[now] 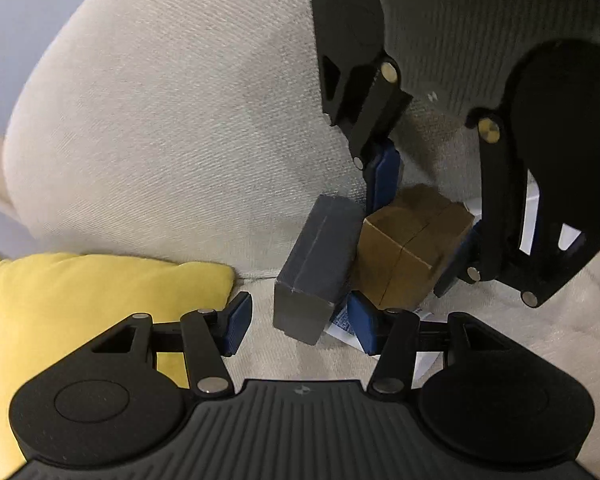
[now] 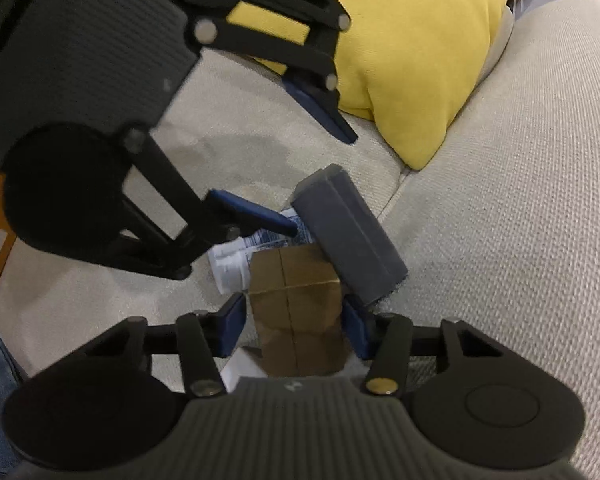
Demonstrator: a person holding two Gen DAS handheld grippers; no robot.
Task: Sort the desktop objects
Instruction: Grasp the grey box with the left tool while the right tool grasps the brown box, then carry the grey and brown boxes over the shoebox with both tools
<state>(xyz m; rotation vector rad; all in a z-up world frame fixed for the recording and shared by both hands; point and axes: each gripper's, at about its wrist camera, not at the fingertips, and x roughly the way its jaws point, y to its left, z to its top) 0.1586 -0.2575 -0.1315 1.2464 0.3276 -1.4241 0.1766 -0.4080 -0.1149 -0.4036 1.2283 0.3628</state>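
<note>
Your right gripper (image 2: 294, 330) has its blue pads on both sides of a brown cardboard box (image 2: 296, 312), apparently closed on its flat faces. Your left gripper (image 1: 298, 326) stands wide open and holds nothing; the grey box (image 1: 316, 264) sits just ahead, between its open fingers.

Both boxes rest on a cream fabric sofa seat (image 2: 500, 220), touching each other, with a white printed packet (image 2: 236, 260) partly beneath them. A yellow cushion (image 1: 80, 304) lies near, to one side.

The brown box is squarish, matte, with a seam down the middle. It looks light and stiff, though thin card may dent under a hard squeeze, so grip the flat sides, not the corners. The grey box is longer, slab-shaped, with a fine seam along its length; it leans tilted against the brown one. It likely handles the same: light, rigid, not slippery. Take it across its narrow width near the middle
</note>
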